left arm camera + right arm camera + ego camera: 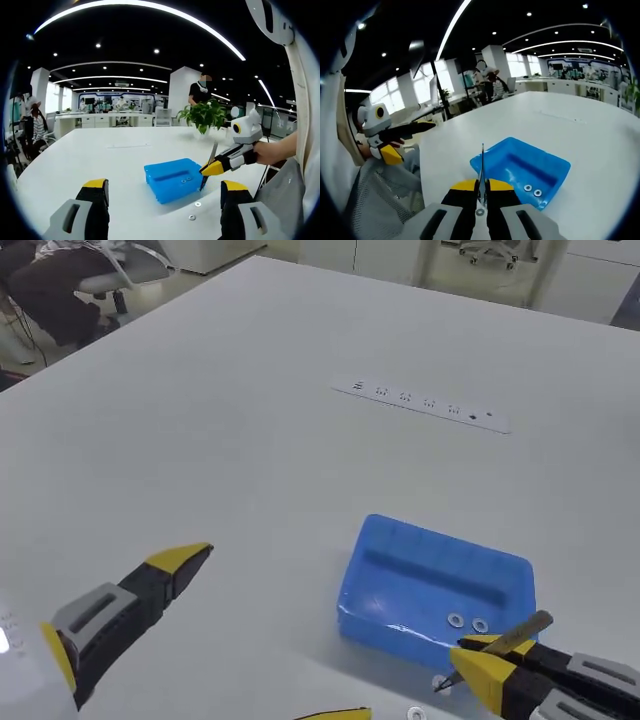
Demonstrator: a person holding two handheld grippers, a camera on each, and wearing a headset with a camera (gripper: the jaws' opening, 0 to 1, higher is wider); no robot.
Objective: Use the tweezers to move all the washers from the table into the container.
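A blue container sits on the white table with two washers inside it. My right gripper hovers at its near right corner, shut on the tweezers, whose tips point down at the table just outside the container wall. A loose washer lies on the table close by; the left gripper view shows two washers there. My left gripper stands open to the left of the container, nothing between its fingers. In the right gripper view the tweezers rise from between shut jaws toward the container.
A flush socket strip is set into the table beyond the container. A person sits at the far left. A potted plant and a standing person are past the far table edge.
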